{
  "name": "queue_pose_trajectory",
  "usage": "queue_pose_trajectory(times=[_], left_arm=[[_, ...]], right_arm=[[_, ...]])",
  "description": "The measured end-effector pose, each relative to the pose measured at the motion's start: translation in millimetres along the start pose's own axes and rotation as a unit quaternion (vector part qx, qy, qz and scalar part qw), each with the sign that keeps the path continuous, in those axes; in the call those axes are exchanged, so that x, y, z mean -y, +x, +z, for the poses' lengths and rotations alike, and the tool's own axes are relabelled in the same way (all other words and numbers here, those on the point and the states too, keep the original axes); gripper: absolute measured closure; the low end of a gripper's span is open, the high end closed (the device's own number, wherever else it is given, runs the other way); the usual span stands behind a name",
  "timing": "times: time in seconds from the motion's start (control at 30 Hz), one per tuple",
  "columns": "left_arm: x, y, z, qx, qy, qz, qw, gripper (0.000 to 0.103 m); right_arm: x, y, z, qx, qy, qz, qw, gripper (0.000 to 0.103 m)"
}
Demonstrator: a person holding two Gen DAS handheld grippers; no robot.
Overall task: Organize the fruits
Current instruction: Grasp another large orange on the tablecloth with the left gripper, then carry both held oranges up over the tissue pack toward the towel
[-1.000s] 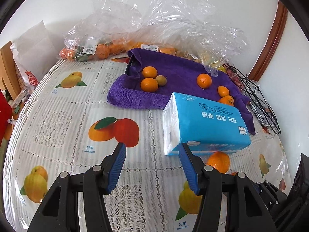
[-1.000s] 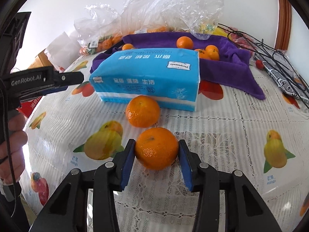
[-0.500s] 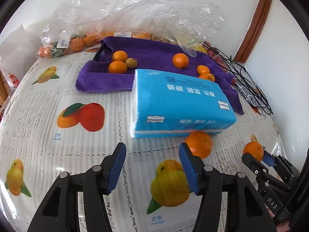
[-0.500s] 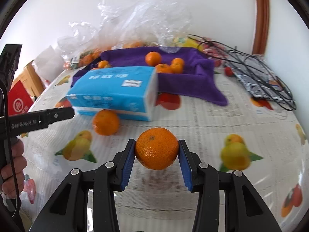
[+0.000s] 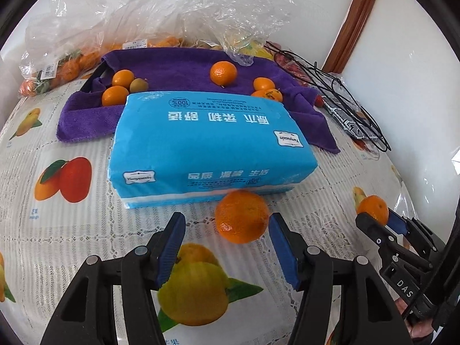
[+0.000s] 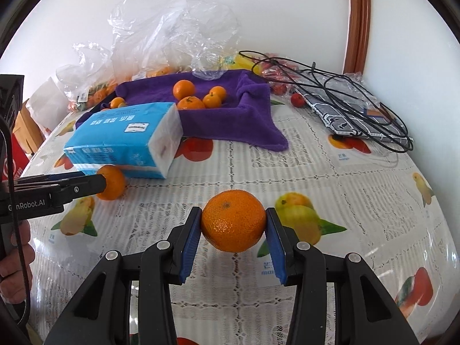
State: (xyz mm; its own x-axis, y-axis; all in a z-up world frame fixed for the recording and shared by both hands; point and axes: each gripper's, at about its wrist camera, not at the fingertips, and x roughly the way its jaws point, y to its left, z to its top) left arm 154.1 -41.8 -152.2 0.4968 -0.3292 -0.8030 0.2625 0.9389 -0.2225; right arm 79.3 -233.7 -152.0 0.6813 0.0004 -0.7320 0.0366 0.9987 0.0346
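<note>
My right tool (image 6: 233, 240) pinching orange (image 6: 233, 220), lifted off counter (image 6: 330, 178), right of tissue pack (image 5: 207, 146). My left tool (image 5: 225, 243) spread, jaws just widened, second orange (image 5: 242, 216) between them untouched, just in front of tissue pack. More oranges on purple towel (image 5: 184, 69) behind pack.

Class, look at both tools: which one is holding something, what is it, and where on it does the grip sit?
The right tool clamps a round orange tangerine by its two opposite sides. The left tool holds nothing; its jaws, just opening, flank another tangerine on the table.
</note>
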Motion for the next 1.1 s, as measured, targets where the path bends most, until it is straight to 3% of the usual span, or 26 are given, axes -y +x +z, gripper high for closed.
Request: queue_pose_trajectory(times=[0.37, 0.47, 0.57, 1.0, 1.1], left_arm=[[23.7, 19.0, -1.5, 0.001, 0.033, 0.025, 0.9991, 0.046], [22.8, 18.0, -1.9, 0.008, 0.034, 0.038, 0.9987, 0.062], [14.7, 14.2, -2.8, 0.009, 0.023, 0.028, 0.9993, 0.062], [-44.8, -16.8, -25.1, 0.025, -0.014, 0.092, 0.9954, 0.062], [-57.1, -20.0, -28.2, 0.032, -0.027, 0.091, 0.995, 0.062]], right_arm=[[9.7, 4.4, -2.3, -0.007, 0.017, 0.001, 1.0, 0.059], [8.1, 6.0, -3.4, -0.009, 0.017, 0.002, 1.0, 0.059], [3.2, 6.1, -3.9, -0.005, 0.013, 0.002, 1.0, 0.059], [-35.4, 20.0, 4.0, -0.004, 0.002, 0.039, 0.999, 0.059], [-46.3, 27.3, 5.6, -0.013, -0.007, 0.045, 0.999, 0.059]])
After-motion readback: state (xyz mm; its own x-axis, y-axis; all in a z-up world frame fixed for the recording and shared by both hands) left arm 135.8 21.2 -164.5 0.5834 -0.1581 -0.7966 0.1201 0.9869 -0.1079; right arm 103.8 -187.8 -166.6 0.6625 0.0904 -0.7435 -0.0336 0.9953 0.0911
